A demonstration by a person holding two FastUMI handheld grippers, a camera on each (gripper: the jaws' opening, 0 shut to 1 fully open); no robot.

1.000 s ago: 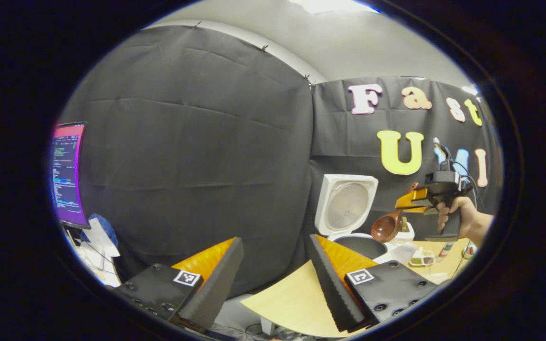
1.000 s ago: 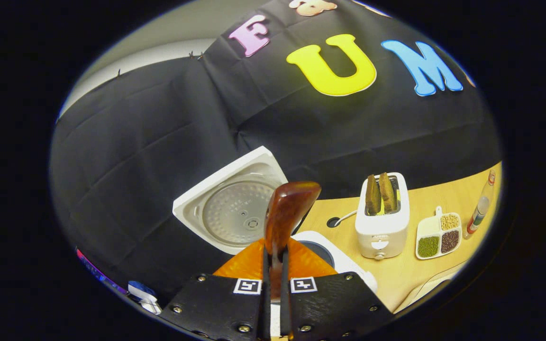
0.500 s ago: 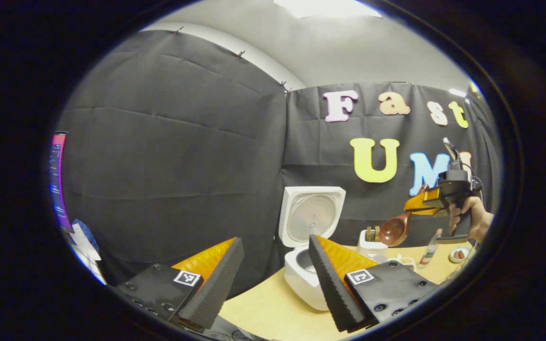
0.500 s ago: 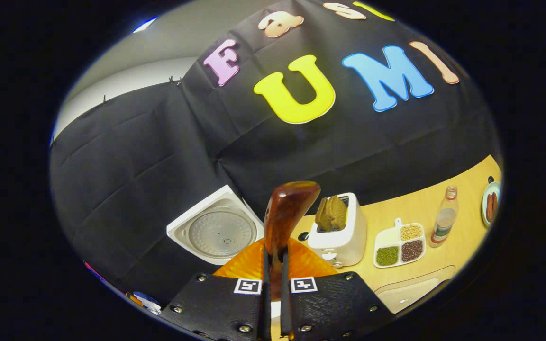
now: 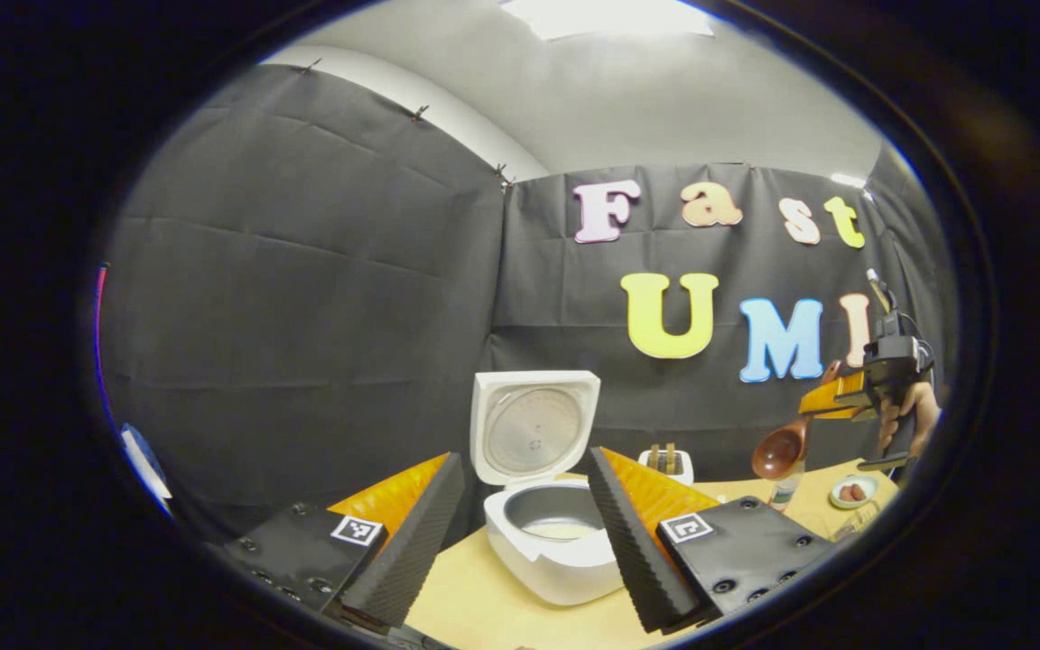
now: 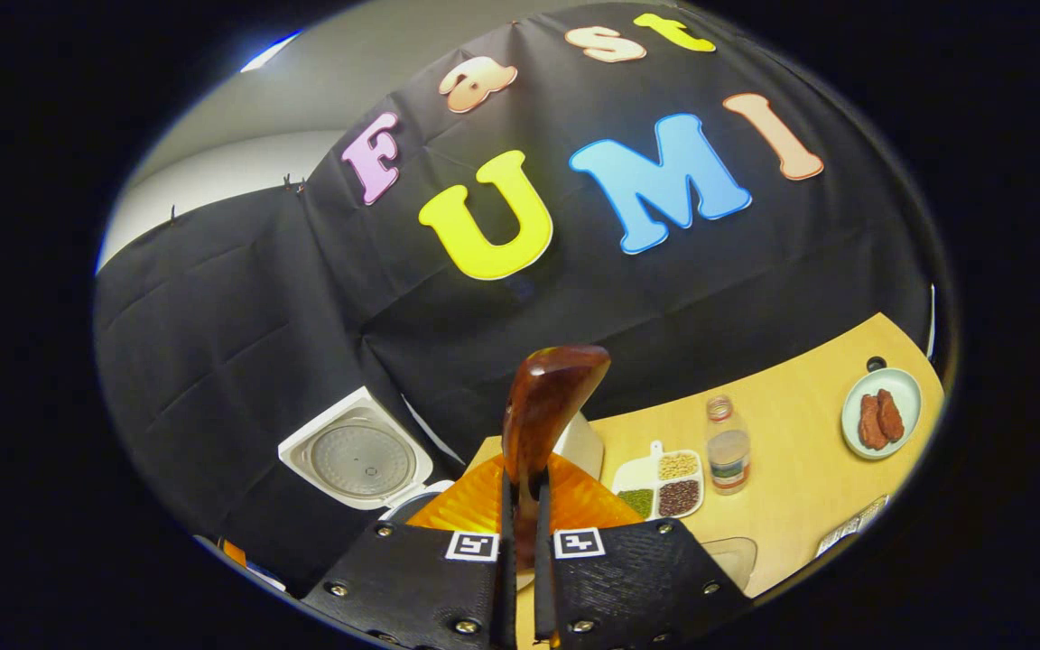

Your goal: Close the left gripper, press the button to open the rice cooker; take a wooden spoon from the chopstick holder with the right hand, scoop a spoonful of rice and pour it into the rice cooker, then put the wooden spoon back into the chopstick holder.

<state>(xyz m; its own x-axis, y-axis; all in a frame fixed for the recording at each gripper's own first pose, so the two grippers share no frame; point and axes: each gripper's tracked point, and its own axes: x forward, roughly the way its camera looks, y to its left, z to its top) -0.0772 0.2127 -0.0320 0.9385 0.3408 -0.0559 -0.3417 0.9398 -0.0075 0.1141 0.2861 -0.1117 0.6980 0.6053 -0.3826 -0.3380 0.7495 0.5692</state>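
Rice cooker (image 5: 556, 551) is seen standing open near the tabletop's (image 5: 484, 605) front left edge, its lid (image 5: 533, 424) raised upright against the black wall. In the left gripper view, the left tongs (image 5: 520, 519) are held released, with fingers spread well apart on either side of the cooker. The wooden spoon (image 6: 545, 424) is clamped by its handle between both fingers of the right tongs (image 6: 520, 533), its bowl raised well above the tabletop. A divided dish of grains (image 6: 662, 485), a bottle (image 6: 728, 444) and a plate (image 6: 881, 413) are set toward the tabletop's right side.

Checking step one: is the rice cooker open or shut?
Open. The rice cooker has its lid standing upright, with the inner pot exposed.
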